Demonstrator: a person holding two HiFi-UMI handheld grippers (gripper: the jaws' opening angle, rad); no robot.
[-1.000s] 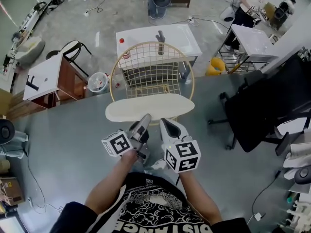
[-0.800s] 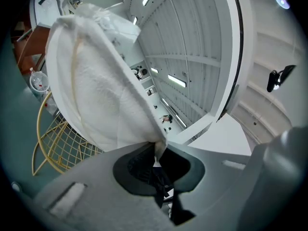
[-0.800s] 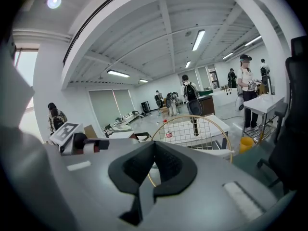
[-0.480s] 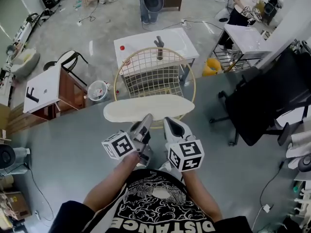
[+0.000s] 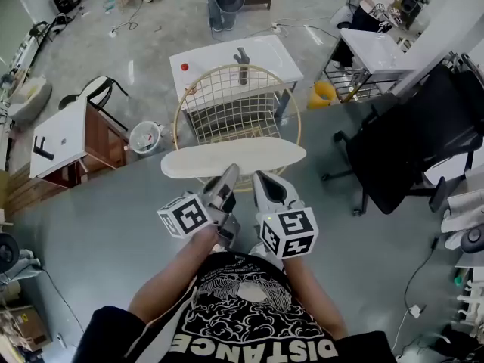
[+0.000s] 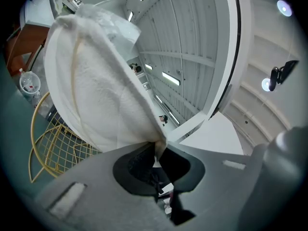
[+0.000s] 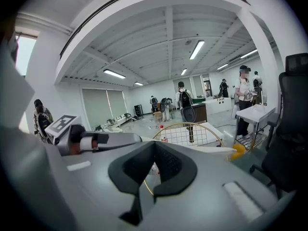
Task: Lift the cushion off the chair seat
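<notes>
Step in hand: the lift itself, early part.

- Cushion (image 5: 234, 159): cream oval, lying across the front of the chair (image 5: 234, 100), just below its gold wire back. You hold it at its near edge. In the left gripper view the fabric (image 6: 96, 85) rises large ahead of the jaws, with the wire back (image 6: 48, 150) showing under and beside it. By that I judge the near edge is up off the seat. The seat is covered in every view, so I cannot tell whether the far edge is free.
- Your left gripper (image 5: 229, 175): jaws nearly together, pinched on a fold of the cushion's rim (image 6: 159, 146). The grip looks firm but narrow.
- Your right gripper (image 5: 259, 177): jaws closed tip to tip (image 7: 155, 146), set just beside the left one at the same near edge. No fabric shows between the pads in its own view, and the cushion (image 7: 211, 151) shows only as a thin band beyond them. I cannot tell whether it has any hold.

Next move, as I judge it:
- Raise both hands together and draw the cushion toward you until its far edge comes out from under the wire back.
- Hold it level, since the weight may hang on one small pinch and soft fabric can slip.
- If the right gripper holds nothing, open it and take a bite of the rim before lifting higher.
</notes>
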